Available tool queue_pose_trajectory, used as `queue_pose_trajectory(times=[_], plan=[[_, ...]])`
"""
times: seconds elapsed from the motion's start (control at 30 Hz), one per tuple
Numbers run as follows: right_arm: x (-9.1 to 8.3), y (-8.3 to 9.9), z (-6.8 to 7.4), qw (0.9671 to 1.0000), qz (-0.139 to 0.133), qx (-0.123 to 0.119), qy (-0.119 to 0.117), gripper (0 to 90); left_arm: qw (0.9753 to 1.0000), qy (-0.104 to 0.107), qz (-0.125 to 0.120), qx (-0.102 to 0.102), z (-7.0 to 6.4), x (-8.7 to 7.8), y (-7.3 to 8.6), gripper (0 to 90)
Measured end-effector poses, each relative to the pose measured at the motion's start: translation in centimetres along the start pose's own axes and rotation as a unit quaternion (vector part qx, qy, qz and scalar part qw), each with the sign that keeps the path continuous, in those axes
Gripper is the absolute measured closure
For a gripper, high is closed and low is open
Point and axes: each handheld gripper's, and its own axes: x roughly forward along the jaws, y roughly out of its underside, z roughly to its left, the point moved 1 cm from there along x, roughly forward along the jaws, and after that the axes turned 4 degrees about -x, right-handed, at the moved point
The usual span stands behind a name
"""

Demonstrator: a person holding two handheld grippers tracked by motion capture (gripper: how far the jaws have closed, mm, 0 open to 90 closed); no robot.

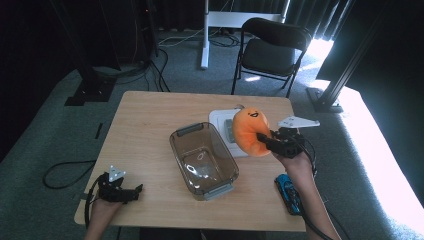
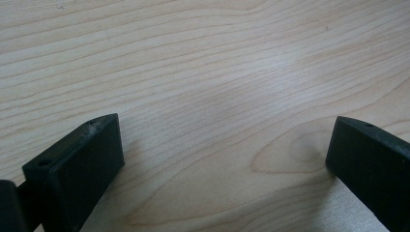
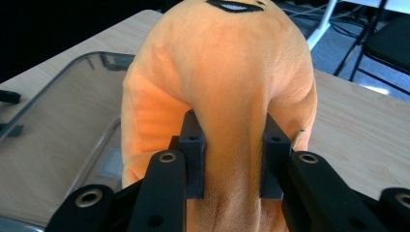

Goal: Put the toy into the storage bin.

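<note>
At the near left corner of the wooden table [image 1: 145,130], the left gripper [image 1: 131,192] rests low against the wood, held in the person's left hand [image 1: 102,210]. In the left gripper view its two black jaws stand wide apart with nothing between them but bare wood grain (the gripper [image 2: 225,150] is plainly spread and grips nothing).

Towards the middle of the table sits a clear plastic container [image 1: 202,159] with grey handles at its far and near ends, lying open and at a slant to the table edge. Just behind its right side lies a white flat box [image 1: 220,120], partly hidden by the toy.

Right of the container, the orange plush toy [image 1: 250,131] with a small black face stitched near its top is held up above the table, over the white box and close to the container's right rim. The right gripper [image 1: 265,140] pinches it from the right: in the right gripper view the jaws press into a narrow fold of the orange plush [image 3: 232,96], one on each side, the fabric bulging above the gripper [image 3: 234,159].

Nearer the front edge, beside the person's right forearm, a blue toy car [image 1: 288,192] lies on the table, well apart from the plush.
</note>
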Motion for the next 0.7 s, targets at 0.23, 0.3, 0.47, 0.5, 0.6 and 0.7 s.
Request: queue_pose_trajectory(times=[0.23, 0.3, 0.47, 0.5, 0.6, 0.7], plan=[[0.5, -0.6, 2.4, 0.9991, -0.001, -0.028, -0.033, 70.0, 1.0, 0.0, 0.001, 0.0, 0.0, 0.0, 0.0, 0.2], [0.5, -0.7, 2.7, 0.9988, -0.003, -0.031, -0.038, 70.0, 1.0, 0.0, 0.001, 0.0, 0.0, 0.0, 0.0, 0.2], [0.9, -1.2, 4.3, 0.9966, -0.001, -0.054, -0.062, 69.7, 1.0, 0.0, 0.001, 0.001, 0.0, 0.0, 0.0, 0.2], [1.1, -1.3, 4.9, 0.9956, 0.0, -0.06, -0.073, 69.6, 1.0, 0.0, 0.001, 0.001, 0.0, 0.0, 0.0, 0.2], [1.4, -1.5, 5.7, 0.9941, 0.001, -0.064, -0.088, 69.4, 1.0, 0.0, 0.001, 0.001, 0.0, 0.0, 0.0, 0.2], [1.8, -1.6, 6.5, 0.9927, 0.002, -0.073, -0.096, 69.4, 1.0, 0.0, 0.001, 0.001, 0.0, 0.0, 0.0, 0.2]])
